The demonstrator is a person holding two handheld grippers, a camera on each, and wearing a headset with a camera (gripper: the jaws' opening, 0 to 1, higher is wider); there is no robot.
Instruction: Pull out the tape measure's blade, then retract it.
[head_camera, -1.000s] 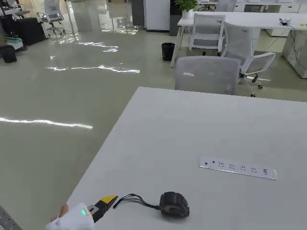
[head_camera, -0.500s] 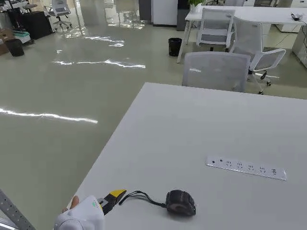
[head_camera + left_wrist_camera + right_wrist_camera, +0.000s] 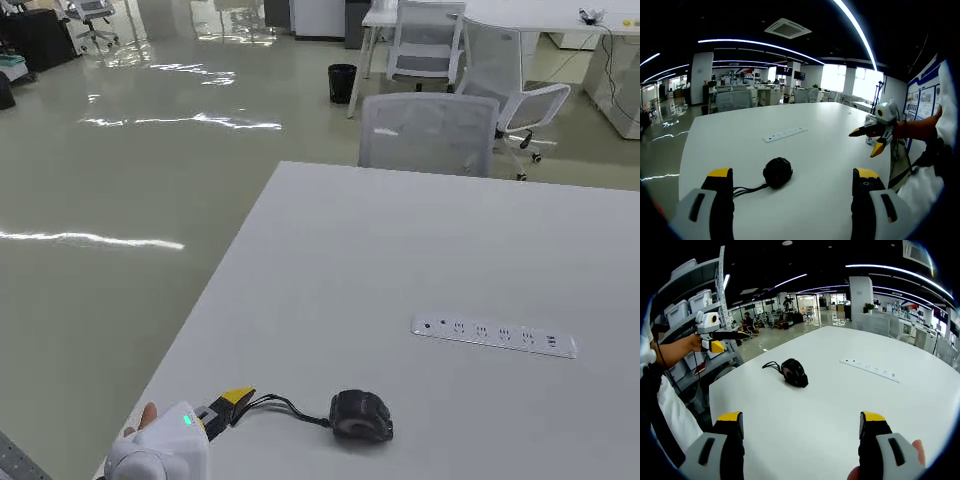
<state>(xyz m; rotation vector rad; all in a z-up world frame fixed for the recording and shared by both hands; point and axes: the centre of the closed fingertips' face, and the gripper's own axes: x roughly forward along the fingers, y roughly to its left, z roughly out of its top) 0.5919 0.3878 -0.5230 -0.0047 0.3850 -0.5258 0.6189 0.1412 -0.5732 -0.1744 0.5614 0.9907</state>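
The black tape measure lies near the front left corner of the white table, its black wrist strap trailing to the left. My left gripper hovers just off the strap's end. In the left gripper view its yellow-tipped jaws stand wide apart, so the left gripper is open, with the tape measure a short way ahead. My right gripper is open too and holds nothing, with the tape measure farther off. Each gripper view also shows the opposite gripper held up in the air.
A white power strip lies flat on the table to the right of the tape measure. A grey office chair stands at the table's far edge. The table's left edge drops to shiny floor. A person's sleeve borders the left gripper view.
The head camera has shifted a little. The left gripper has crept slightly closer to the strap's end. The tape measure has stayed put.
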